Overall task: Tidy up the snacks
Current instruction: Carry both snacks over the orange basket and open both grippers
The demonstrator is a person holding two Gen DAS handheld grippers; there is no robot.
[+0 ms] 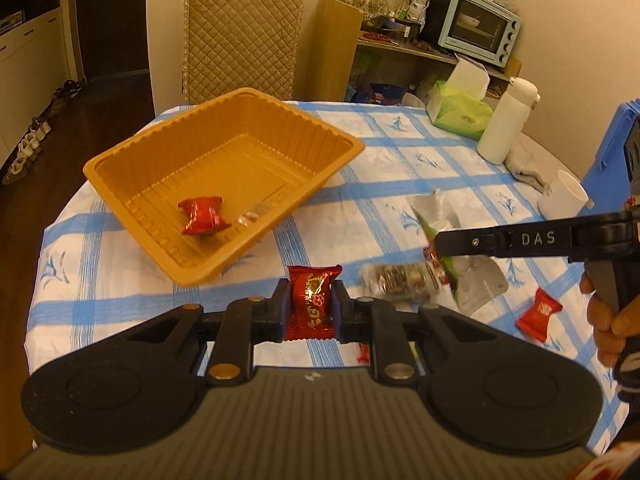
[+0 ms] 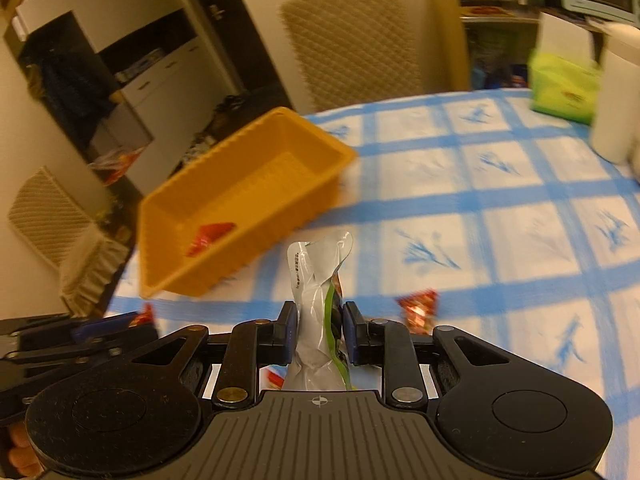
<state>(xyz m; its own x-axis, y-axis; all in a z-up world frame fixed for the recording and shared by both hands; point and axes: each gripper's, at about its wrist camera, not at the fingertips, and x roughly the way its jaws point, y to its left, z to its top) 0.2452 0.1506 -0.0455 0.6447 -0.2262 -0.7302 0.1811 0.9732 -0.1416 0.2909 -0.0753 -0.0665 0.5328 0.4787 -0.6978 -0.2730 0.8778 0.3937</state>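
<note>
While both loads are clamped — left gripper (image 1: 310,308) on red candy (image 1: 313,300), right gripper (image 2: 320,334) on silver-green packet (image 2: 320,320) — carry step; next, release over orange tray (image 1: 120,152).

i see warm, yellowish indoor light in both views, with fisheye bending at the edges; my left view is sharp, my right view smeared by motion blur.

Your tabletop (image 1: 248,292) wears a white cloth crossed with blue checks. On it sit an orange tray (image 1: 120,162), a clear-wrapped snack (image 1: 396,286), a red candy (image 1: 538,314), a green tissue pack (image 1: 460,114), a white bottle (image 1: 506,122), a white cup (image 1: 562,196) and what looks like a grey cloth (image 1: 528,166).
</note>
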